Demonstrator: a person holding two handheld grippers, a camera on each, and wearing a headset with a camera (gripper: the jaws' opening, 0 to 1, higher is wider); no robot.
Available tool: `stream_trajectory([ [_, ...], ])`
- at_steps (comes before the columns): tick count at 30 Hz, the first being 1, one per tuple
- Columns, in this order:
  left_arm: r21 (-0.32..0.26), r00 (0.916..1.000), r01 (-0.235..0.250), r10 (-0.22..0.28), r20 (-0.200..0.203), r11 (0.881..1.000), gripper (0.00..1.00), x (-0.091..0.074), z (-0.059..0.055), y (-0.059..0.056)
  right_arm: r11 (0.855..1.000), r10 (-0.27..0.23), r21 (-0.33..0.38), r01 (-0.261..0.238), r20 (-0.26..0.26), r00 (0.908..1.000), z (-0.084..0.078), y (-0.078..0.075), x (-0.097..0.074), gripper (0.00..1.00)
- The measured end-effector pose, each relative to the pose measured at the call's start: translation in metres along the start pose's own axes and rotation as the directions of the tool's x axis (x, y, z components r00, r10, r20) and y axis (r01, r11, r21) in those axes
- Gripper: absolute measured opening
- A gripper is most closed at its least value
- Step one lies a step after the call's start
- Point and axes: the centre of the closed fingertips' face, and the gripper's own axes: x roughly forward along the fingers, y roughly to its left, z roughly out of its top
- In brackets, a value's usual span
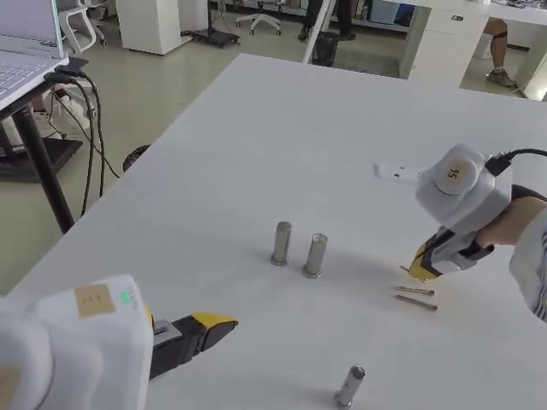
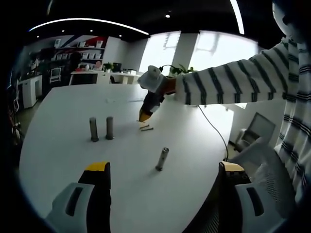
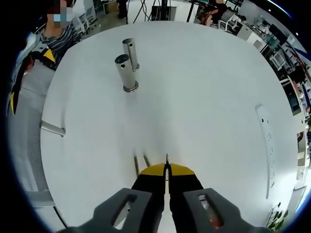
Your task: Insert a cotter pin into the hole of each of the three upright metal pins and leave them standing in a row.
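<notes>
The right gripper (image 3: 166, 167) was clenched, its yellow-tipped jaws pressed together on a cotter pin (image 3: 166, 158) whose thin end stood out just past the tips. In the head view this gripper (image 1: 421, 270) was at the right of the white table (image 1: 256, 128), pointed down, with its tips close to the surface. A hand and a striped sleeve were behind it.

Two loose cotter pins (image 1: 415, 296) lay flat on the table just beside those tips, on the near side. They were side by side and roughly parallel.

The left gripper (image 2: 163, 170) was released, its jaws wide apart with nothing between them. In the head view it (image 1: 214, 323) hung over the near left part of the table.

Two metal pins (image 1: 298, 249) stood upright near the middle of the table, close together but not touching, left of the right gripper. A third metal pin (image 1: 349, 386) stood alone by the near edge, well apart from the pair.

A flat white strip (image 1: 397, 173) lay farther back on the right.
</notes>
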Motion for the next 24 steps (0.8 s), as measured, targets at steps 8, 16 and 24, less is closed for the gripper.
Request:
stream_trajectory([
  [8,0.021,0.9999,0.010,-0.010,-0.001,1.000,0.91,0.004,0.004,-0.002,0.997,-0.067,-0.021,0.068,0.036,0.9971,0.002,-0.007,-0.015,0.00],
  [16,0.018,0.9999,0.004,-0.004,0.013,1.000,0.92,0.006,0.008,-0.001,0.989,-0.119,-0.081,0.126,0.079,0.9897,0.021,0.001,-0.034,0.00],
  [24,0.029,0.9998,0.004,-0.004,0.020,1.000,0.91,0.004,0.012,0.002,0.976,-0.167,-0.118,0.185,0.143,0.9755,0.037,0.010,-0.048,0.00],
])
